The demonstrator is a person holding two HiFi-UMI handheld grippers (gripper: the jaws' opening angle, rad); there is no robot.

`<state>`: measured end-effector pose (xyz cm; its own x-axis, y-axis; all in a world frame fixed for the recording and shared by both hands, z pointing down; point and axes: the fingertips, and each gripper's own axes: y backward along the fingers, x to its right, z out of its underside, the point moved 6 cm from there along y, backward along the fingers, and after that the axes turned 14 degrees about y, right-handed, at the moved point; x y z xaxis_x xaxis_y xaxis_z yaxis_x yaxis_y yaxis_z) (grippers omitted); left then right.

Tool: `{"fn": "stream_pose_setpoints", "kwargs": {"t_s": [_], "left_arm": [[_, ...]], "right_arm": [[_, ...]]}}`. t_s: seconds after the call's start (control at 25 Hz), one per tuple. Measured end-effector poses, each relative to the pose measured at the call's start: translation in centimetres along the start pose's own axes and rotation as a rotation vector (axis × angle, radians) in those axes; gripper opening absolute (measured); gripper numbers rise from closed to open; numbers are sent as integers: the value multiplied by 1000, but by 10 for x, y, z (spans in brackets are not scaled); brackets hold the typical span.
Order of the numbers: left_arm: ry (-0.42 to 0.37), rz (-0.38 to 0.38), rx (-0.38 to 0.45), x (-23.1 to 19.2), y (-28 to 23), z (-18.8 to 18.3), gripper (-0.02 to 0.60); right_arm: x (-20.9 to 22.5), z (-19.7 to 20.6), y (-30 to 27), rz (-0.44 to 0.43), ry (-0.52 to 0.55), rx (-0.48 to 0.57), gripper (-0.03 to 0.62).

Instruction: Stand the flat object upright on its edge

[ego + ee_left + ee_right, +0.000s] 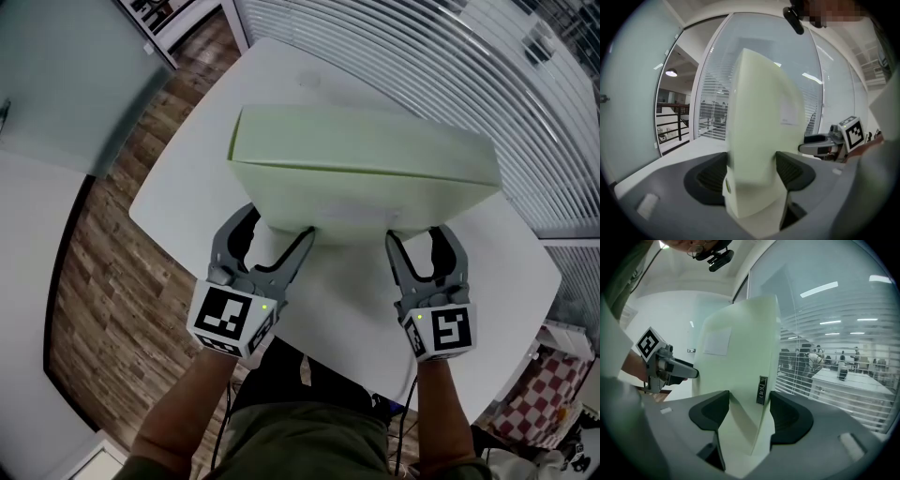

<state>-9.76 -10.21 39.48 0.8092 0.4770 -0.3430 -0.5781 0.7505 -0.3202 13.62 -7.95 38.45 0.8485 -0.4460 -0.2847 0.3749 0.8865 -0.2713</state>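
A pale green flat slab [366, 164] is held up over the white table [178, 192], broad and close under the head camera. My left gripper [281, 223] grips its near edge on the left, and my right gripper [417, 234] grips the same edge on the right. In the left gripper view the slab [761, 131] rises between the two dark pads, which press on both of its faces. The right gripper view shows the slab [740, 380] likewise pinched, with a small dark label on its edge. Whether its far edge rests on the table is hidden.
The table's rounded front edge [356, 375] lies just ahead of the person's body. Wood floor [103, 281] runs along the left. A glass wall with blinds [450, 56] stands behind the table. A checkered item [544, 394] sits low at the right.
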Motion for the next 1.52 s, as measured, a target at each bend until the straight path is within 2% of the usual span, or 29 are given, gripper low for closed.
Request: {"fn": "stream_pose_setpoints", "kwargs": {"t_s": [0.2,0.52,0.84,0.96,1.24,1.4,1.52], "left_arm": [[-42,-5,19,-3,-1,3,318],[-69,-13,9,-7,-4,8,318],[-64,-7,21,-7,-7,14,318],[-62,-9,-3,-5,-7,11,318],[-49,-4,22,-3,-6,13,318],[-74,-11,17,-8,-6,19,318],[-51,-3,23,-3,-6,15,318]], "right_arm": [[-4,4,-4,19,22,-4,276],[-7,9,-8,37,24,-15,276],[-9,14,-8,42,33,-36,276],[-9,15,-8,42,33,-40,276],[-12,15,-7,41,27,-34,276],[-11,18,-7,39,43,-32,276],[-12,19,-6,33,42,-31,276]]}}
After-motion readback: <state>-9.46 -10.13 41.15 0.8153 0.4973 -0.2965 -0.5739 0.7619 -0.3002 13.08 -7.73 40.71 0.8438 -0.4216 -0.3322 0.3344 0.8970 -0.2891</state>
